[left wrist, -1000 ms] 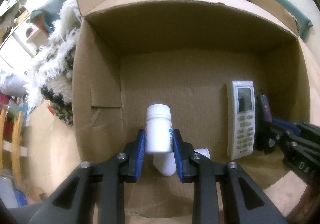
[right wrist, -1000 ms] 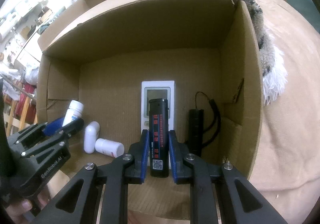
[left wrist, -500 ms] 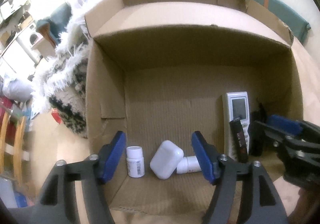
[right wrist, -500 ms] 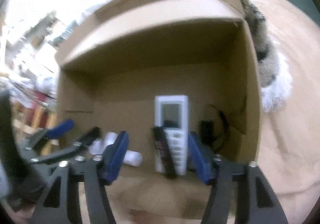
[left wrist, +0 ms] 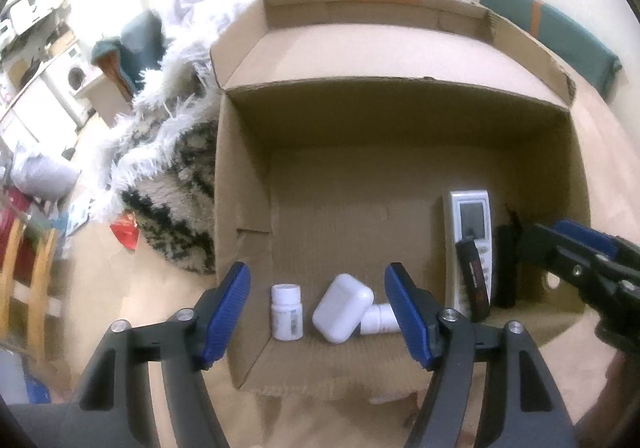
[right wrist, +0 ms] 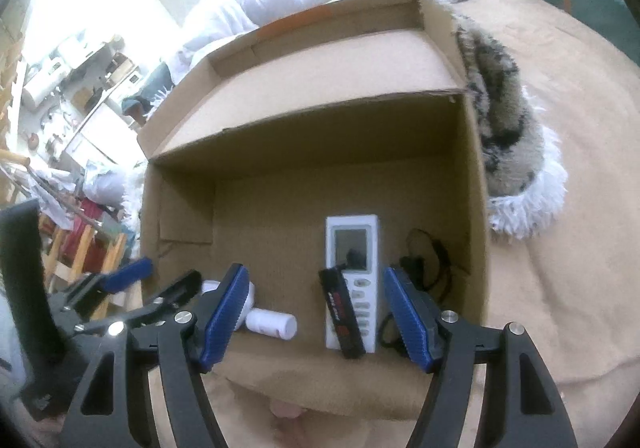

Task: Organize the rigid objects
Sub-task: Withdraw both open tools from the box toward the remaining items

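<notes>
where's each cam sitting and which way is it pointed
Left wrist: on the open left gripper, facing the brown cardboard box; upright white pill bottle between its blue fingers.
Right wrist: on the open right gripper, facing the box's right half, over the black battery.
Shared: white remote control, and each view shows the other gripper.

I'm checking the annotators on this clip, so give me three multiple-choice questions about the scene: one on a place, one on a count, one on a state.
1. Where does the black battery lie?
A. on the white remote
B. outside the cardboard box
C. against the upright bottle

2. How many white pill bottles are in the box?
A. one
B. two
C. four

3. How are the left gripper and the right gripper?
A. both shut
B. one open
C. both open

Answers: 1 A, the battery overlaps the remote's keys. 2 B, one upright, the lying bottle beside the white case. 3 C, both pairs of jaws stand wide apart, holding nothing.
</notes>
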Motion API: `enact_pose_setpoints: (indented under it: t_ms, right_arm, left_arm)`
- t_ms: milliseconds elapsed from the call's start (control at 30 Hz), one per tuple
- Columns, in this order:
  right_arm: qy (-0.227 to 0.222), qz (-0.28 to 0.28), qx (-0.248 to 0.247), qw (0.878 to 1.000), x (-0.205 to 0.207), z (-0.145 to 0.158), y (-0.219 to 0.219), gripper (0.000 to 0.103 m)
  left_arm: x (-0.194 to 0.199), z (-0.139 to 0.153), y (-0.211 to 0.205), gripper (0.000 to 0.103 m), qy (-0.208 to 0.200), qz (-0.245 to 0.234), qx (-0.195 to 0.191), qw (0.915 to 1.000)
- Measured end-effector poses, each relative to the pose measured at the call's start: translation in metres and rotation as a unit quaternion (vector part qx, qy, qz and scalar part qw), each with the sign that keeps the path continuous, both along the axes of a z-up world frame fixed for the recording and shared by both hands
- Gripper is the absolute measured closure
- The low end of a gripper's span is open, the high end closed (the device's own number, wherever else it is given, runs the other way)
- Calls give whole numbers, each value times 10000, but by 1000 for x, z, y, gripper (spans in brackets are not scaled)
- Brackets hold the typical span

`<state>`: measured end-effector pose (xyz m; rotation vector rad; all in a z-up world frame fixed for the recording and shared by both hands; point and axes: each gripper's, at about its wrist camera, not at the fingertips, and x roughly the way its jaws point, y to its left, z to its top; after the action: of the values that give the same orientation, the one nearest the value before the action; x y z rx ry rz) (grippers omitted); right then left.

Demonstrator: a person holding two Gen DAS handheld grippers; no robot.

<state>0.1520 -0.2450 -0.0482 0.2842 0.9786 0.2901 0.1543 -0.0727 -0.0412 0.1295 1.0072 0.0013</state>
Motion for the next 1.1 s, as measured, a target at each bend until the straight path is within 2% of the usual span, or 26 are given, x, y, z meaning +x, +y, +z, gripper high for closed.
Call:
enact_pose_setpoints:
  t_ms: [100, 233, 367, 533, 700, 967, 1100]
  right_arm:
    - [84, -33, -8, 10000, -12, -1, -5, 29]
    - [-12, -51, -75, 10000, -21, 7, -5, 29]
    - [35, 75, -274, 9996, -31, 8, 0, 29]
    - [133, -17, -190, 9997, -53, 4, -4, 29]
    - [193, -142, -114, 9996, -76, 4, -10, 29]
    - [272, -316, -4, 9991, -102, -1, -9, 29]
    - [344, -391, -45, 9986, -107, -6, -6, 29]
  left_arm:
    - [-13, 5, 2, 36, -48, -24, 102, 9999]
    - [-29, 5, 17, 34, 103, 53, -213, 9997]
    - [-46, 6, 27, 34, 147, 125, -196, 9996]
    - [-66, 6, 39, 34, 222, 299, -415, 9984]
    - [-85, -2, 39, 34, 412, 358, -745, 9957]
    - [-113, -17, 27, 34, 621, 239, -629, 9958]
    - [-118, -26, 28, 34, 825, 256, -868, 9925]
